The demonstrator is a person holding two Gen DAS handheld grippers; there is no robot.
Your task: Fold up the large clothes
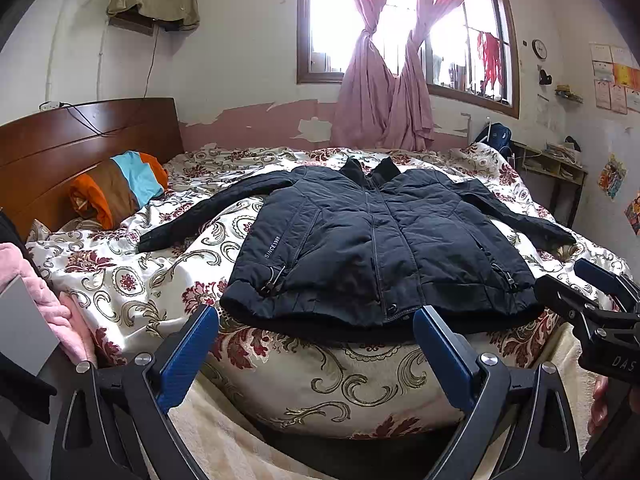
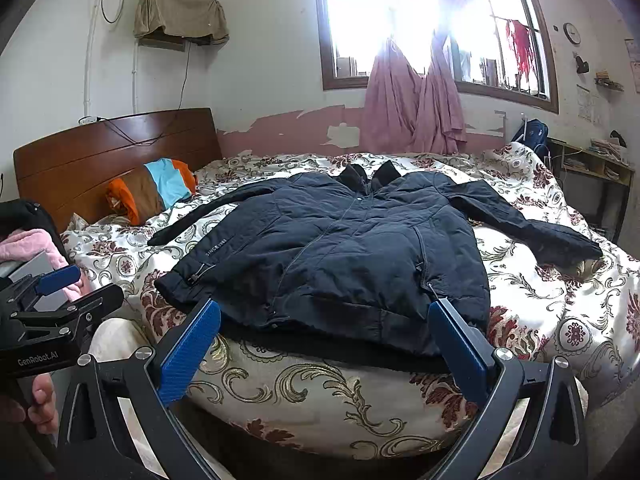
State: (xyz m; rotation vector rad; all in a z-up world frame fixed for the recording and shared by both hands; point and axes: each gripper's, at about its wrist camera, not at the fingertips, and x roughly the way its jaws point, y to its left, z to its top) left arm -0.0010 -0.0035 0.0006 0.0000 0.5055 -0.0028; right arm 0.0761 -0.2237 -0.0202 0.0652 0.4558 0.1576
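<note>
We see the dark navy padded jacket (image 1: 360,240) spread face up in the middle of the bed (image 1: 132,280), collar at twelve o'clock, hem at six, sleeves out toward nine and three. It looks quilted, bulky yet soft, its smooth shell likely to slide on the glossy floral bedspread (image 2: 328,392), so we judge the thick cuffs, the hem corners or the shoulder seams the best holds. Both the left tongs (image 1: 316,330) and the right tongs (image 2: 326,324) stand wide apart, empty, near the hem.
</note>
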